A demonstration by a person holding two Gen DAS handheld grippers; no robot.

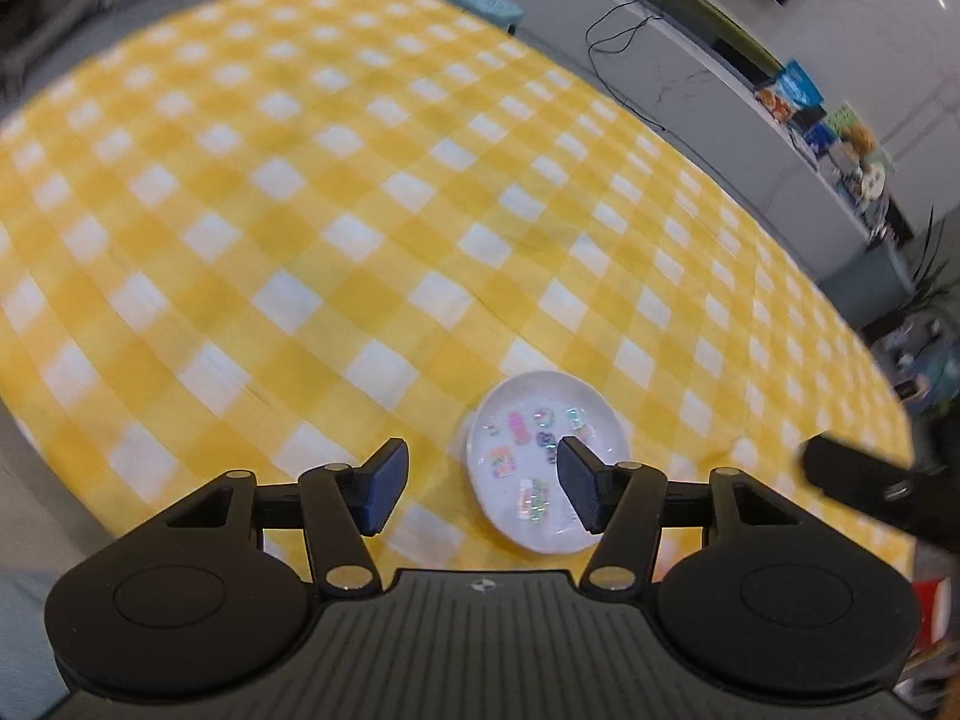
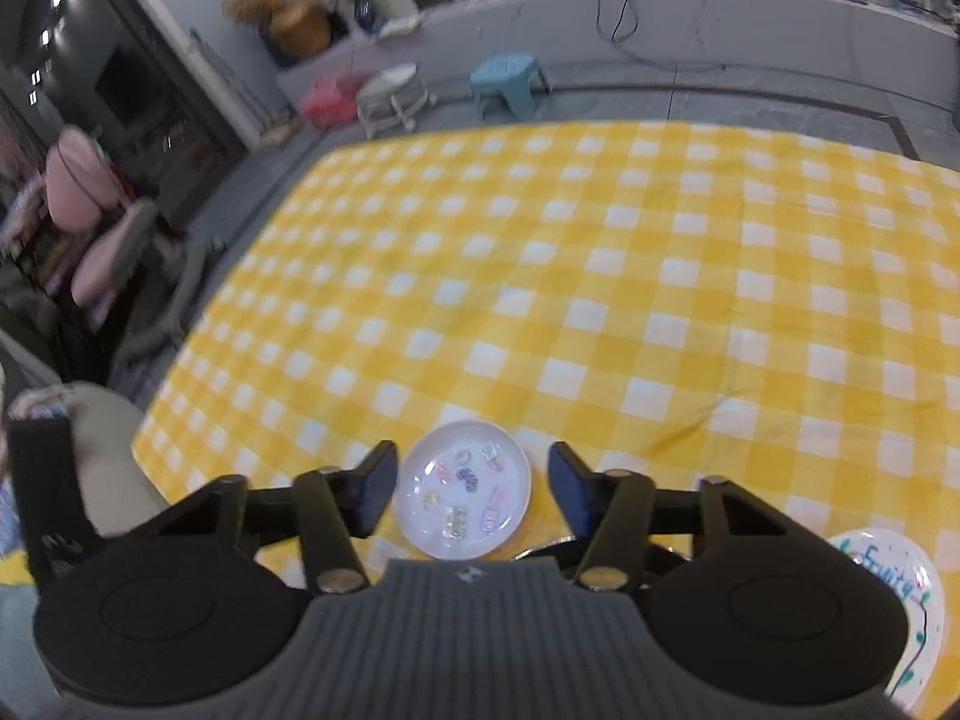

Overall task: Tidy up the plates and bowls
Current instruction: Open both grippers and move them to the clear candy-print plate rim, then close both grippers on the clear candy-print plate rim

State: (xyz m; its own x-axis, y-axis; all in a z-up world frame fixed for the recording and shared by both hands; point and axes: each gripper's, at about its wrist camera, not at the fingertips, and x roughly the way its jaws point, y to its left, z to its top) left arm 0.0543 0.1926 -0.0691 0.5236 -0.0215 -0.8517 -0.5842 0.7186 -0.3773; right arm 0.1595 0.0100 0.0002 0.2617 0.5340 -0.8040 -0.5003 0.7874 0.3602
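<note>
A small white plate [image 1: 540,438] with colourful stickers lies on the yellow checked tablecloth [image 1: 312,228] near the table's front edge. My left gripper [image 1: 483,483] hovers over the plate's left part, jaws open, nothing between the pads. In the right wrist view the same sticker plate [image 2: 444,516] shows between the fingers of my right gripper [image 2: 473,491], which is open above it and not touching. A second white plate [image 2: 894,594] with blue "Fruity" lettering lies at the lower right, partly hidden by the gripper body. A thin dark rim [image 2: 540,547] peeks out under the right fingers.
The other gripper's black body shows at the right edge [image 1: 864,480] and at the left edge [image 2: 42,480]. Beyond the table are a blue stool [image 2: 510,78], a grey counter [image 1: 690,78] with snack packs, and a pink chair [image 2: 96,222]. A beige cushion [image 2: 108,450] lies at the table's left corner.
</note>
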